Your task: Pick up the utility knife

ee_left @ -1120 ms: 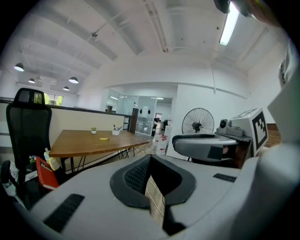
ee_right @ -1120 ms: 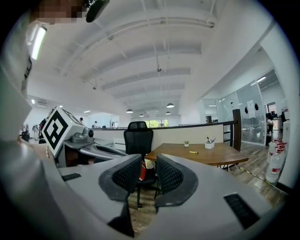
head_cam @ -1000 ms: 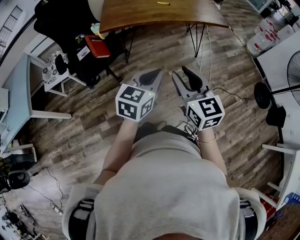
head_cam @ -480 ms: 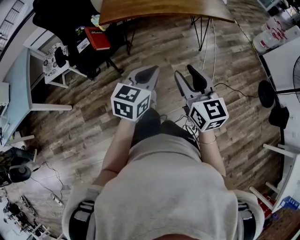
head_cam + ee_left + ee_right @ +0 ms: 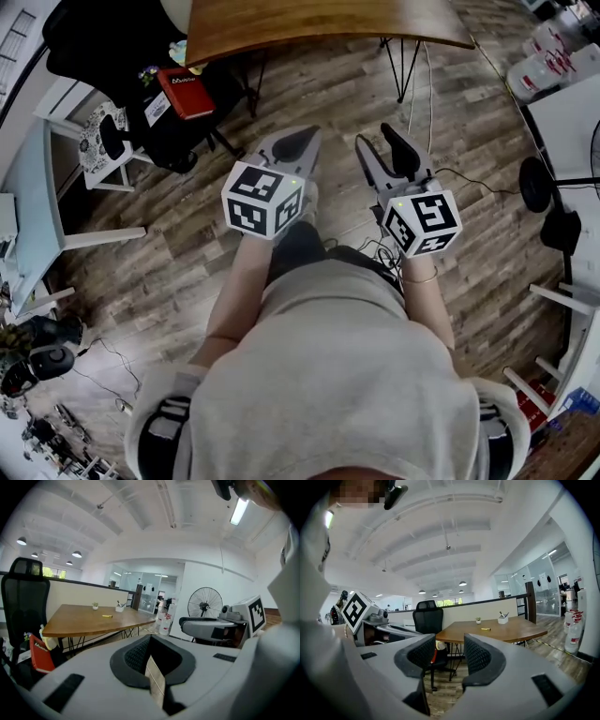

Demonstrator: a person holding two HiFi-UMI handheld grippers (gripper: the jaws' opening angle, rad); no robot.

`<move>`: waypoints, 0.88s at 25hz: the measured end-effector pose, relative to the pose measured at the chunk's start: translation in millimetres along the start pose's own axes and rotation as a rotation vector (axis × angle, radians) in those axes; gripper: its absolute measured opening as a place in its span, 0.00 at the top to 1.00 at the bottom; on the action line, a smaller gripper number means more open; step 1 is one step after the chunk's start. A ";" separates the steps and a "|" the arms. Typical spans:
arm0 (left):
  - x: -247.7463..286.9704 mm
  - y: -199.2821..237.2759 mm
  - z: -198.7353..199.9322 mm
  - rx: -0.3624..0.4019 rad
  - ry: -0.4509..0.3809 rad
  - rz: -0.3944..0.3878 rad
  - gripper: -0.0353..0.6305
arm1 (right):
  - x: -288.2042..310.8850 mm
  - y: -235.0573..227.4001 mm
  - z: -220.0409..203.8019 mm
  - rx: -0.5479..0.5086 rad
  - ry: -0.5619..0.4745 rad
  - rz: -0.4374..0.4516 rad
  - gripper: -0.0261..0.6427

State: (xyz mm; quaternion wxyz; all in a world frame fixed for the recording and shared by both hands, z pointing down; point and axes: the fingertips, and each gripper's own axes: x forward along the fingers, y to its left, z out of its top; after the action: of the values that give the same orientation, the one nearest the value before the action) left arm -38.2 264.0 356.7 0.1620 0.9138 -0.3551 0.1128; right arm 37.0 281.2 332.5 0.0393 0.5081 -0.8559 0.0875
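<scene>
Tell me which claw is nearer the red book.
Left. In the head view the left claw sits to the right of the red book and a little below it. The right claw is farther right, beyond the left one.

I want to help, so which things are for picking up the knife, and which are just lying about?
For the job: yellow utility knife, wooden table, left gripper, right gripper.
Just lying about: office chair, red book, fan, little plant.
</scene>
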 end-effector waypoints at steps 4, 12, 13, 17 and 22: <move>30.5 28.7 18.9 -0.016 -0.004 -0.051 0.93 | 38.7 -17.0 13.9 -0.014 0.003 -0.030 0.69; 84.3 89.4 60.4 0.022 0.008 -0.123 0.93 | 116.9 -52.1 34.8 -0.018 0.012 -0.089 0.69; 89.0 97.2 63.4 0.022 0.010 -0.131 0.93 | 125.9 -53.7 36.6 -0.020 0.014 -0.094 0.69; 109.1 119.5 73.3 0.024 0.017 -0.157 0.93 | 152.8 -66.0 37.2 -0.014 0.031 -0.113 0.69; 121.0 138.3 78.5 0.019 0.021 -0.157 0.93 | 174.7 -74.8 36.2 -0.007 0.047 -0.109 0.69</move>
State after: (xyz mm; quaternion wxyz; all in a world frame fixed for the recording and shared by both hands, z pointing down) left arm -38.4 64.3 353.1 0.1655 0.9391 -0.2794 0.1124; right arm 19.4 88.5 332.5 0.0656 0.5515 -0.8262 0.0942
